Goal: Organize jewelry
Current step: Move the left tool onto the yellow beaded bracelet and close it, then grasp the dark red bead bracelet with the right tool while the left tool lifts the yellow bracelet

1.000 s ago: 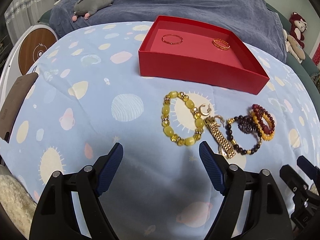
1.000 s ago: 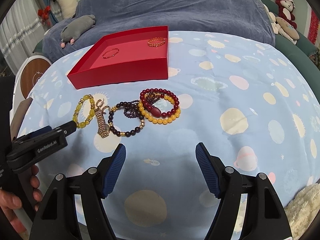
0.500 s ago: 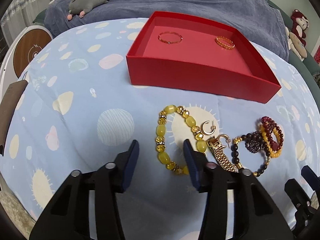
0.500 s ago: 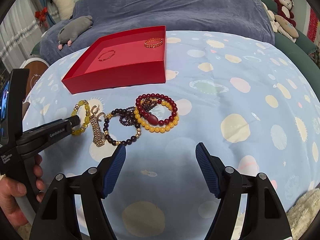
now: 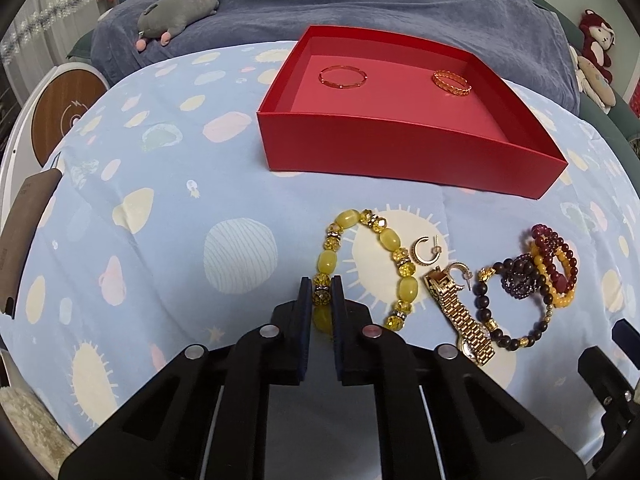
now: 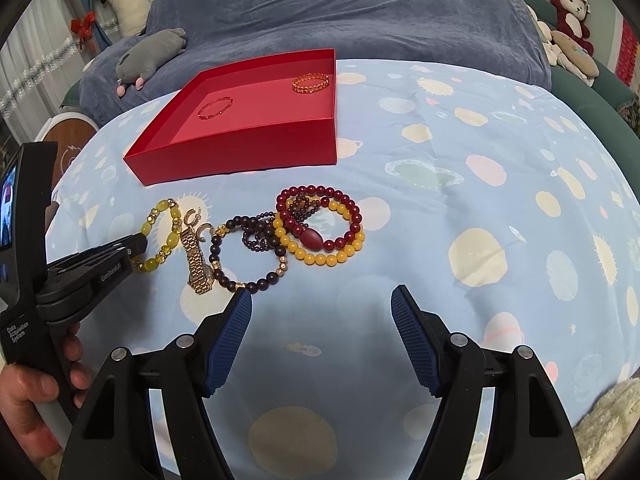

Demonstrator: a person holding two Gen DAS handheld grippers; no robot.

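Note:
My left gripper [image 5: 321, 286] is shut on the near-left beads of the yellow bead bracelet [image 5: 408, 264], which lies on the blue cloth; it also shows in the right wrist view [image 6: 138, 246]. To its right lie two gold hoop earrings [image 5: 426, 250], a gold watch [image 5: 460, 316], a dark bead bracelet [image 5: 516, 308] and red and amber bracelets [image 5: 558, 268]. The red box [image 5: 404, 156] behind holds two gold rings [image 5: 343, 77]. My right gripper [image 6: 322, 300] is open and empty, near the dark bracelet [image 6: 248, 258].
A blue patterned cloth [image 6: 480, 200] covers the rounded table. A grey plush toy [image 5: 176, 12] lies on the blue sofa cover behind. Stuffed toys [image 6: 568, 20] sit far right. A round wooden-faced device [image 5: 64, 116] stands at the left.
My left gripper moved forward and closed its fingers on the yellow bead bracelet. My right gripper stayed open and barely moved.

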